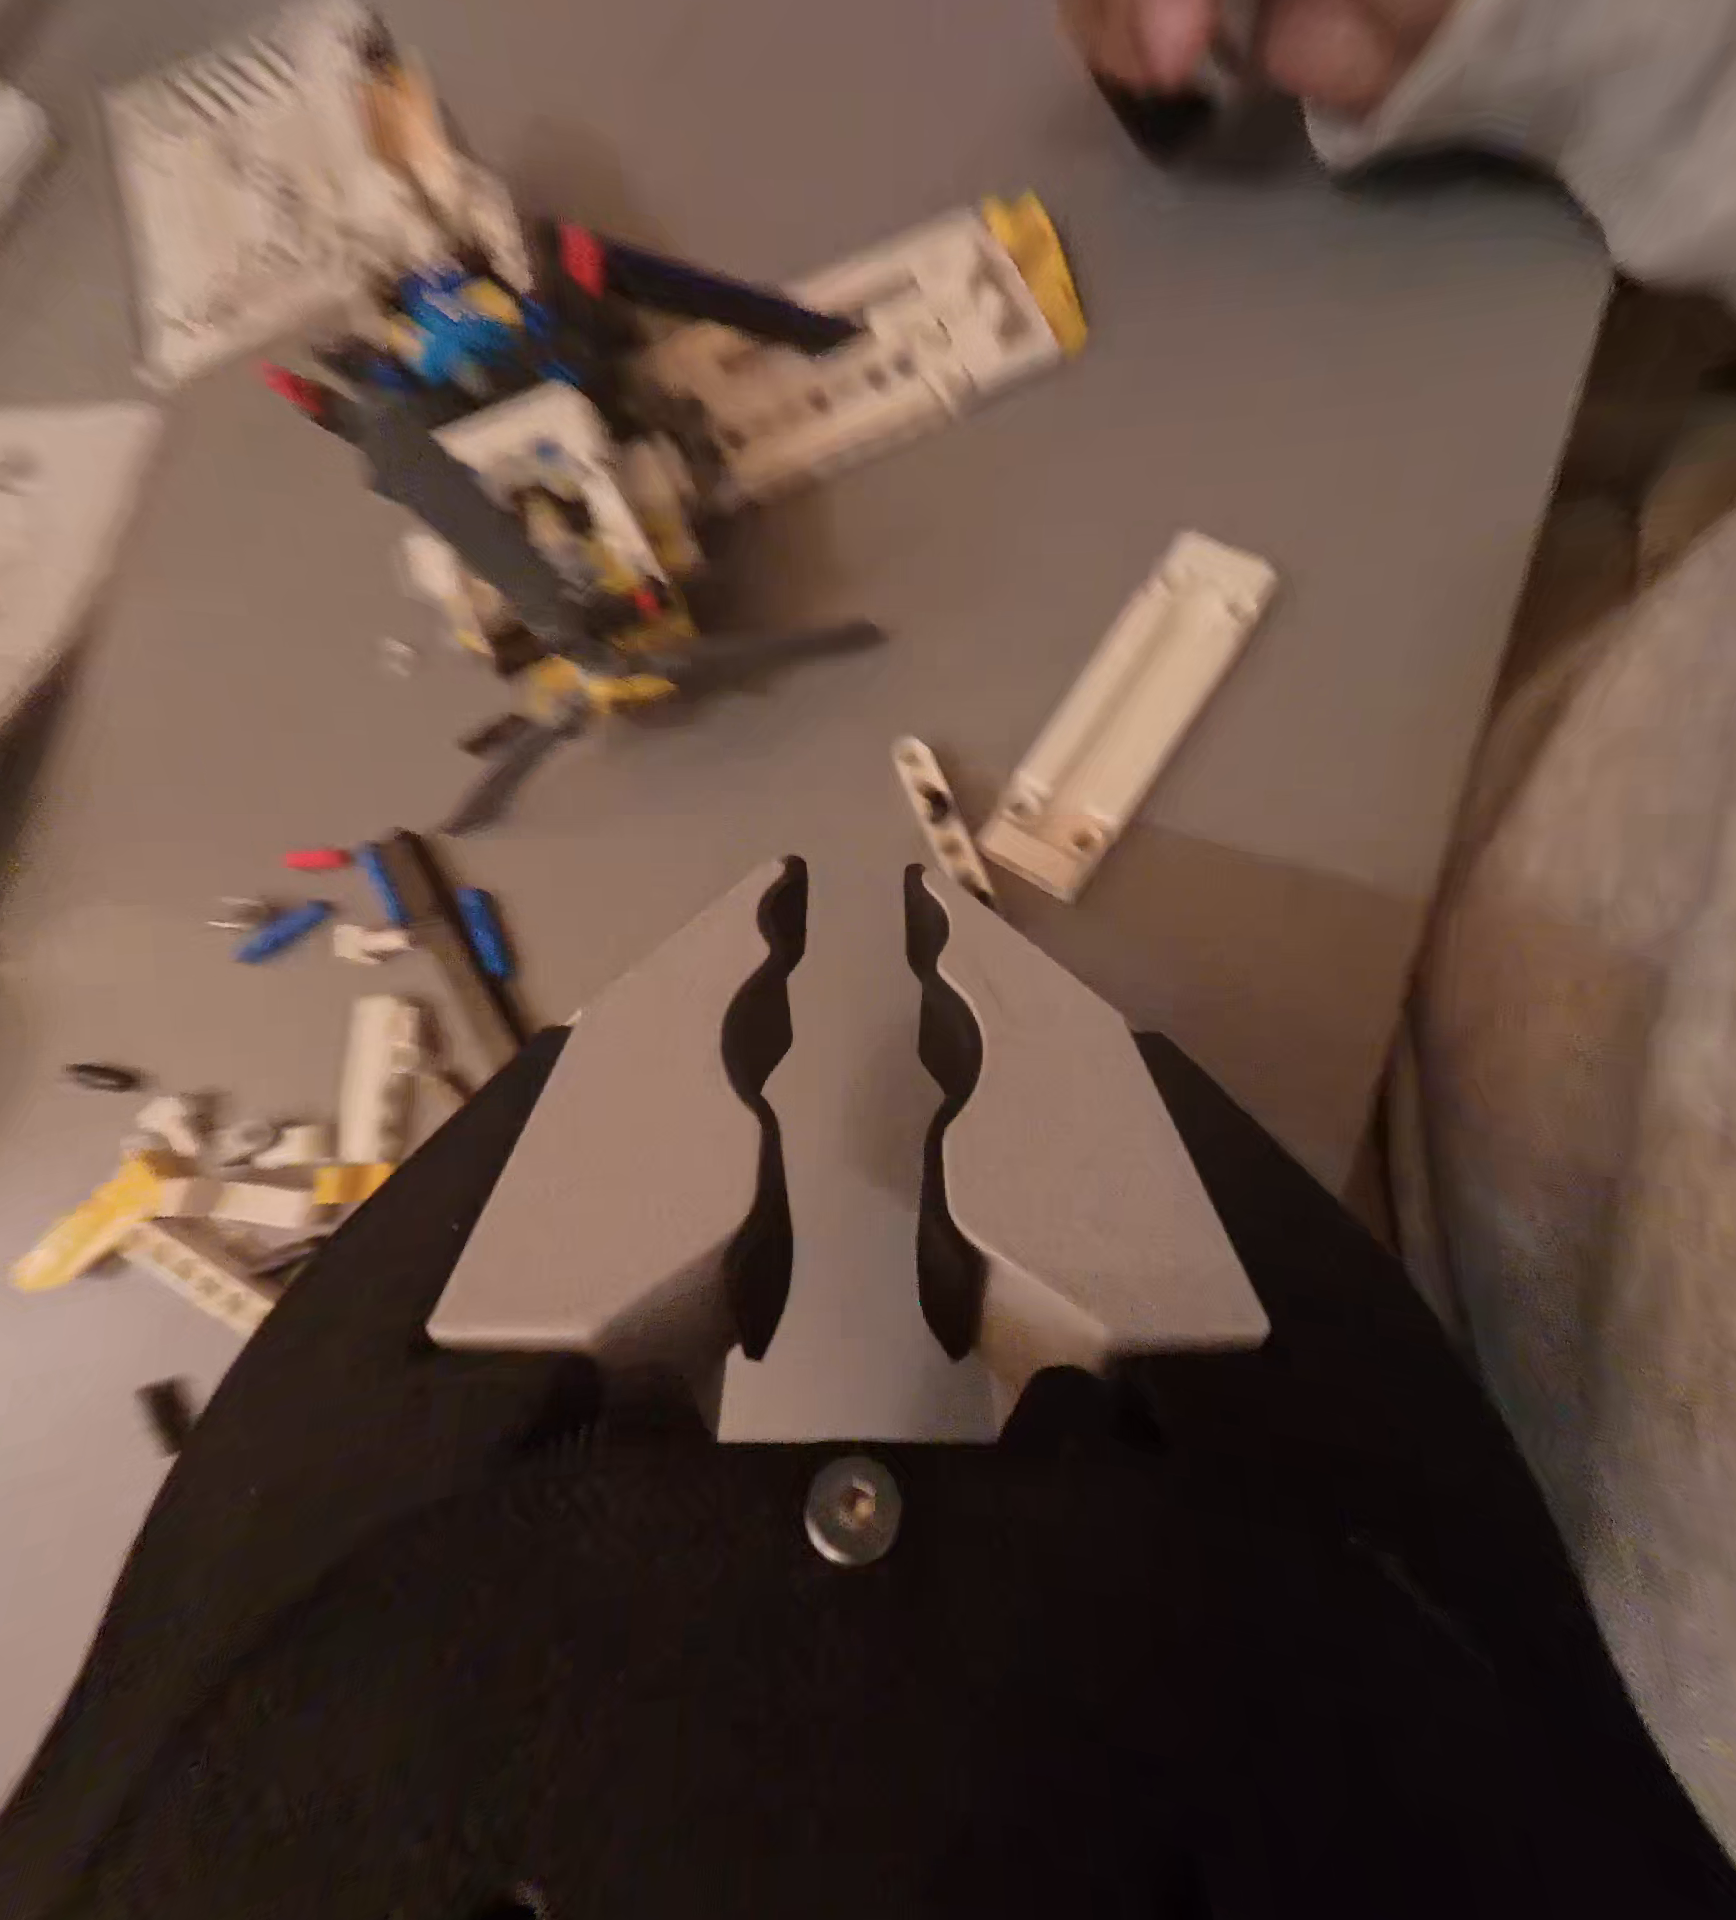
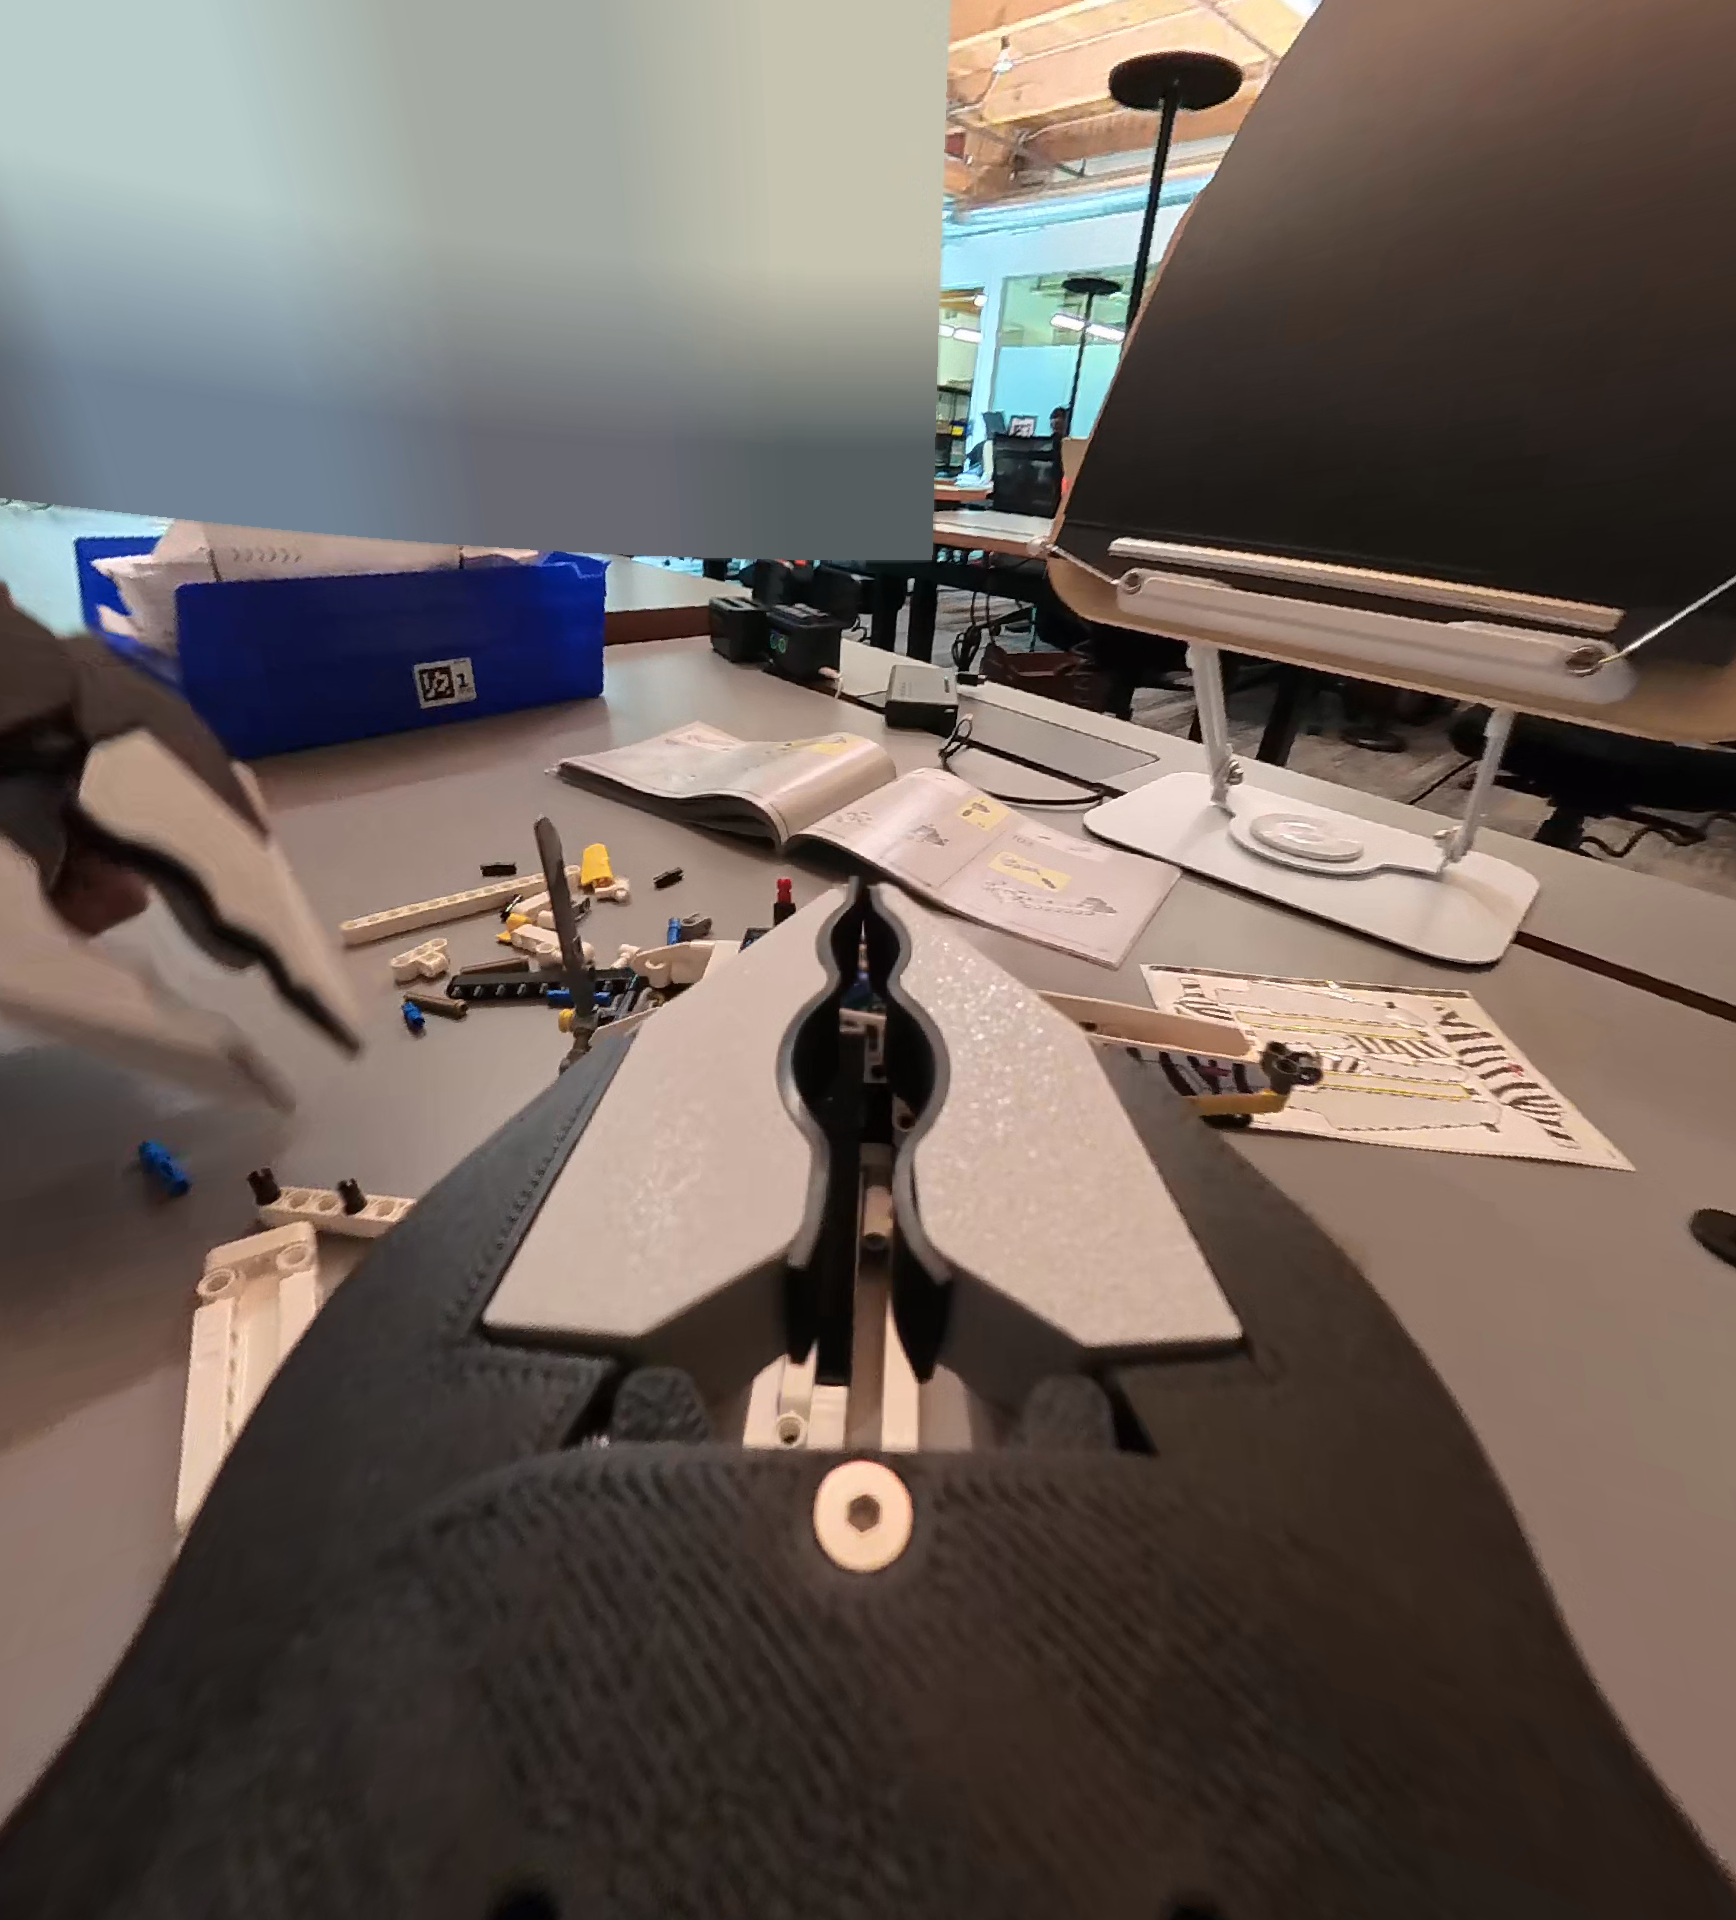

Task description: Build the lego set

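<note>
With the left tool [image 1: 856,883] apart and empty above the grey desk [image 1: 1311,436] and the right tool [image 2: 864,925] clamped on the half-built white, blue and yellow plastic brick model [image 1: 531,488], many loose small pieces [image 2: 490,956] nearby suggested much building remained.

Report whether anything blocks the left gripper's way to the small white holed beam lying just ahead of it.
Nothing visible does. The left gripper is open and empty, and only bare grey table separates its fingertips from the small white beam, slightly right of its line. The long white panel lies close beside the beam, farther right.
</note>
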Tool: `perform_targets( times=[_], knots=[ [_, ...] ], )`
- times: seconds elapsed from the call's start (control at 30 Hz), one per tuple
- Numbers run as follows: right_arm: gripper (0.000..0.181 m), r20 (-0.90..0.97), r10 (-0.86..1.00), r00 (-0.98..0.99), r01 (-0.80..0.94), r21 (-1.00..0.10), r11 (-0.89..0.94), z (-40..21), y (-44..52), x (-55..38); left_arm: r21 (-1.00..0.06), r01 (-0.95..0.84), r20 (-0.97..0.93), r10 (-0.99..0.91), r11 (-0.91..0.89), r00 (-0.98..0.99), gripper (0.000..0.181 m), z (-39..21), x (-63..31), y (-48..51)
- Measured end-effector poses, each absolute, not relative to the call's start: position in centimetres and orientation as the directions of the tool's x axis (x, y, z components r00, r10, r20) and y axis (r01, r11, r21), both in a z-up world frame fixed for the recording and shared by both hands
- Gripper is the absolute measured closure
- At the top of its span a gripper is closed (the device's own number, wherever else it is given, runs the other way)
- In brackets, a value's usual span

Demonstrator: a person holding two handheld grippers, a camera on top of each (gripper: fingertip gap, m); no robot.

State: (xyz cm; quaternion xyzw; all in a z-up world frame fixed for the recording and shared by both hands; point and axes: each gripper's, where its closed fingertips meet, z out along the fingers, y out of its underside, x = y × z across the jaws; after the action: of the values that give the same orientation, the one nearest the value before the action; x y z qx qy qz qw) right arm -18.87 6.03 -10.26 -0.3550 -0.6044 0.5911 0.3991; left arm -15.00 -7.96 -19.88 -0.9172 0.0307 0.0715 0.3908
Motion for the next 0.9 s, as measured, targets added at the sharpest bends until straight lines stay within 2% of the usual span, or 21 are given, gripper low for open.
perform_targets(
  times=[0.07,0.1,0.2,0.37,0.5,0.77,0.9],
  knots=[
    [0.181,0.057,0.895,-0.443,-0.037,-0.998,0.046,-10.3,5.9,-18.9,-0.666,-0.108,-0.120,-0.037,-0.738,0.992,0.158,-21.4,-13.8,-8.2],
    [0.181,0.055,0.893,-0.447,-0.039,-0.998,0.041,-10.3,5.8,-18.8,-0.685,-0.091,-0.103,-0.028,-0.723,0.994,0.162,-21.3,-13.5,-7.9],
    [0.181,0.044,0.892,-0.451,-0.047,-0.999,0.026,-10.1,5.9,-18.6,-0.687,-0.026,-0.002,-0.035,-0.727,0.999,0.155,-21.8,-12.5,-7.8],
    [0.181,0.009,0.886,-0.463,-0.059,-0.998,-0.021,-9.5,6.1,-18.3,-0.656,-0.047,-0.043,-0.025,-0.753,0.999,0.157,-22.4,-13.0,-7.8],
    [0.181,-0.016,0.883,-0.470,-0.064,-0.997,-0.052,-9.3,6.3,-18.1,-0.667,-0.044,-0.071,0.005,-0.744,0.997,0.173,-22.4,-13.4,-7.4],
    [0.181,-0.017,0.882,-0.471,-0.068,-0.996,-0.056,-9.2,6.2,-17.9,-0.689,-0.033,-0.092,0.043,-0.724,0.995,0.175,-22.0,-13.6,-7.5],
    [0.181,0.012,0.894,-0.448,-0.067,-0.998,-0.020,-9.5,6.3,-18.1,-0.742,-0.031,-0.099,0.064,-0.670,0.993,0.175,-20.2,-13.9,-7.8]
  ],
)
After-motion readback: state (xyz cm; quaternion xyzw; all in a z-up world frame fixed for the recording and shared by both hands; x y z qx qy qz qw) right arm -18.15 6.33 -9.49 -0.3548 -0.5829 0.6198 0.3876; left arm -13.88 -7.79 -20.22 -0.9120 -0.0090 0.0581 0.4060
